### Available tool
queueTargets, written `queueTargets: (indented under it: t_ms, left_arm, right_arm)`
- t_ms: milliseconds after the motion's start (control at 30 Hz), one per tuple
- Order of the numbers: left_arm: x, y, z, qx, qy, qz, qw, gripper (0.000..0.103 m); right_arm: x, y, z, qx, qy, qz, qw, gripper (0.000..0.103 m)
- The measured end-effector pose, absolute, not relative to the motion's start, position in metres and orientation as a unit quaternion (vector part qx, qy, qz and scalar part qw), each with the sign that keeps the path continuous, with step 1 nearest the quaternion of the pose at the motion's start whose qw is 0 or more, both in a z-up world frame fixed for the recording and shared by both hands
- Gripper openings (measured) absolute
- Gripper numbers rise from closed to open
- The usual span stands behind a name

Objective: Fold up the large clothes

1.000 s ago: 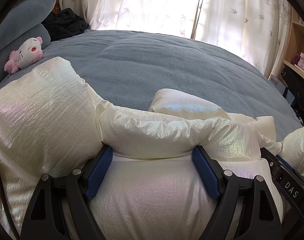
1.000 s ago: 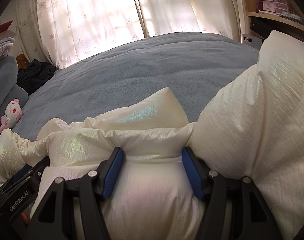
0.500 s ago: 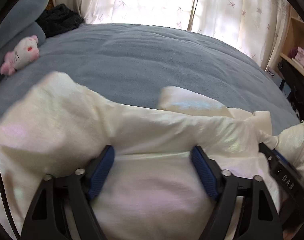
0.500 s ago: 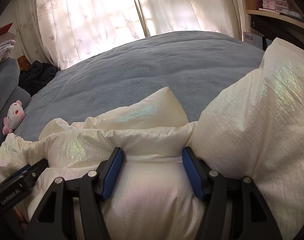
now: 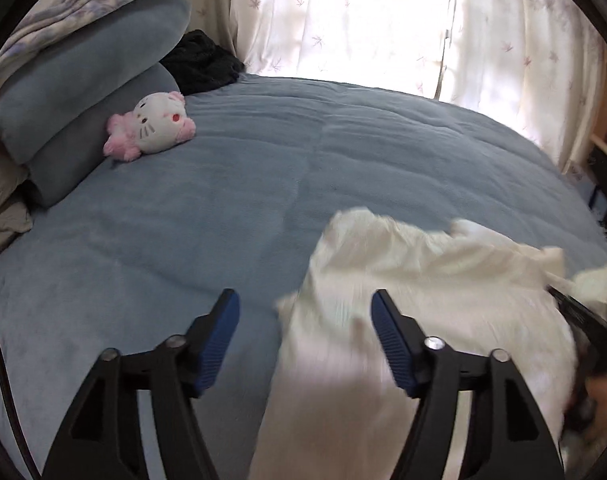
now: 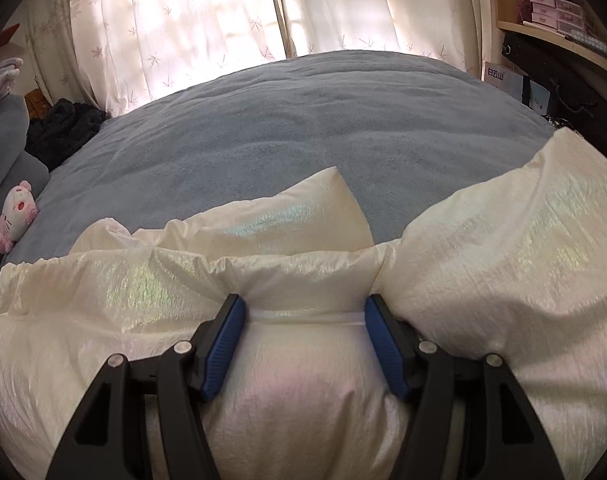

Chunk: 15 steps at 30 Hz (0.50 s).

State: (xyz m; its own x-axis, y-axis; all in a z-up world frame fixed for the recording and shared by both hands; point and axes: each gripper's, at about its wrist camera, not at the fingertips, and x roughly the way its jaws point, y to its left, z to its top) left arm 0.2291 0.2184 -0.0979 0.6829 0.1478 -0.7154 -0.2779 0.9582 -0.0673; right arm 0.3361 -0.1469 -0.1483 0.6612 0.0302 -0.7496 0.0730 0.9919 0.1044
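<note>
Mid-fold; right claw (image 6: 303, 344) clenched on white puffer jacket (image 6: 303, 264); left claw (image 5: 303, 336) released, jaws just reopened, jacket edge loose between; regrasp needed on left hem.

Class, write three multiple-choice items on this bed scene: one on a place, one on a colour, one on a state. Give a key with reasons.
1. Where does the plush toy lie?
A. on the blue blanket by the pillows
B. on the jacket
C. on the shelf

2. What colour is the puffy jacket?
A. black
B. cream white
C. red

3. How is the right gripper?
A. out of view
B. open over bare blanket
C. shut on the jacket

Key: 1 A, the toy rests beside the stacked pillows. 2 B, the fabric is shiny cream. 3 C, both pads press a fold.
</note>
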Motion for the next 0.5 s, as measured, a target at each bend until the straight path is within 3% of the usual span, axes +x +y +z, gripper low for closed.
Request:
queueTargets:
  t_ms: [200,400,500]
  left_arm:
    - [0.148,0.213,-0.103,-0.188,0.412,0.044,0.890,0.077]
    - [0.100,0.197,-0.155,-0.334,0.441,-0.046,0.832,0.080]
    - [0.100,0.196,-0.185,-0.388,0.450,-0.046,0.803,0.080]
  right_arm:
    - [0.335,-0.137,-0.129,0.040,0.455,-0.026,0.889,0.063]
    - [0.299,-0.118,-0.076,0.047,0.403,0.016,0.914,0.062]
    - [0.283,-0.102,-0.060,0.044,0.384,0.032,0.922,0.055]
